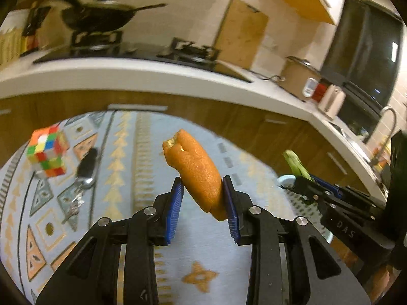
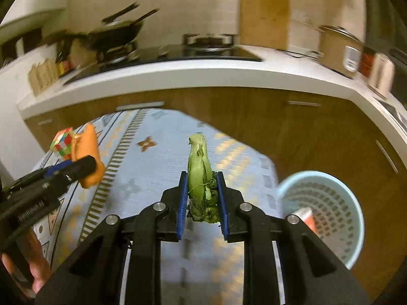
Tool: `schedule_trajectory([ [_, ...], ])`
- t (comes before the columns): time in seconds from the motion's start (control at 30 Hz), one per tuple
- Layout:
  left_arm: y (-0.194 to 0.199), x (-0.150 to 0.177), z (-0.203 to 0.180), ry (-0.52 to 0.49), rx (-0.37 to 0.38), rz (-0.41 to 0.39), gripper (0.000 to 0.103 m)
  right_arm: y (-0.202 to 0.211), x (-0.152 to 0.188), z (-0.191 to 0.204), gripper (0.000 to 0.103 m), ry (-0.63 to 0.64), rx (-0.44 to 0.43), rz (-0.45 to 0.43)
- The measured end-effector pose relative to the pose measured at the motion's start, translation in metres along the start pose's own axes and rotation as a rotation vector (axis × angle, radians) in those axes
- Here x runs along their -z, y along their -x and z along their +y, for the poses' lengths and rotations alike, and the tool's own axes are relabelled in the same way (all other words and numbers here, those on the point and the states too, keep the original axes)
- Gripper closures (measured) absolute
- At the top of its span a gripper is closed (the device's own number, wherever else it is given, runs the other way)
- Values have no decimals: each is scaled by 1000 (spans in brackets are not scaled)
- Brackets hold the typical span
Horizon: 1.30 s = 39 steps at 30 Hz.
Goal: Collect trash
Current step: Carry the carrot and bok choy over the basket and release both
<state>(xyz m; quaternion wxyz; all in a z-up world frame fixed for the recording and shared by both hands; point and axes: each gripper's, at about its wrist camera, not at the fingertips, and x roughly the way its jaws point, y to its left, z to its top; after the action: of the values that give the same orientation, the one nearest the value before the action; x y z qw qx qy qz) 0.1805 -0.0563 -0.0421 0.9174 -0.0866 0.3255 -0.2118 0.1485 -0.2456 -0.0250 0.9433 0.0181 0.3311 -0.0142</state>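
In the left wrist view, the left gripper point(image 1: 203, 195) pinches an orange peel point(image 1: 194, 170) between its blue pads, lifted above the patterned tablecloth point(image 1: 137, 152) at the centre of the frame. At the left of that frame a colourful puzzle cube point(image 1: 48, 152) stands on the cloth with a bunch of keys point(image 1: 84, 178) just beside it. In the right wrist view, the right gripper point(image 2: 202, 193) is clamped on a green vegetable scrap point(image 2: 201, 178), its pale stem end pointing up at the frame's centre. At the lower right of this view sits a pale blue basket point(image 2: 328, 216) with a reddish wrapper point(image 2: 306, 217) inside it. A stove point(image 2: 178, 50) and dark pan point(image 2: 114, 35) fill the upper background.
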Motion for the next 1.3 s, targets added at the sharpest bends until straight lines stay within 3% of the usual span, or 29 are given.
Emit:
schedule_trajectory([
  [0.37,-22,0,-109,-171,146,39,73,47,24,-118,84,-216,169,-41],
  [0.53,-57,12,-149,-215,253,179,72,44,41,-157,84,-292,215,-6],
  [0.8,-95,29,-200,-349,297,239,71,32,59,-195,84,-372,238,41],
  [0.87,-101,29,-206,-361,294,245,60,29,60,-203,82,-395,247,50],
  [0.9,-106,30,-210,-368,294,251,50,26,61,-207,80,-404,247,60],
  [0.93,-109,30,-211,-371,282,246,35,20,61,-212,79,-409,234,81],
  [1.1,-111,27,-207,-371,260,237,32,9,66,-223,75,-409,243,123],
  [1.17,-110,26,-204,-369,249,233,31,10,69,-223,69,-414,241,121],
  [1.23,-105,26,-199,-358,240,221,30,15,71,-220,54,-413,242,108],
  [1.3,-97,26,-194,-349,235,204,27,20,73,-215,54,-407,240,94],
])
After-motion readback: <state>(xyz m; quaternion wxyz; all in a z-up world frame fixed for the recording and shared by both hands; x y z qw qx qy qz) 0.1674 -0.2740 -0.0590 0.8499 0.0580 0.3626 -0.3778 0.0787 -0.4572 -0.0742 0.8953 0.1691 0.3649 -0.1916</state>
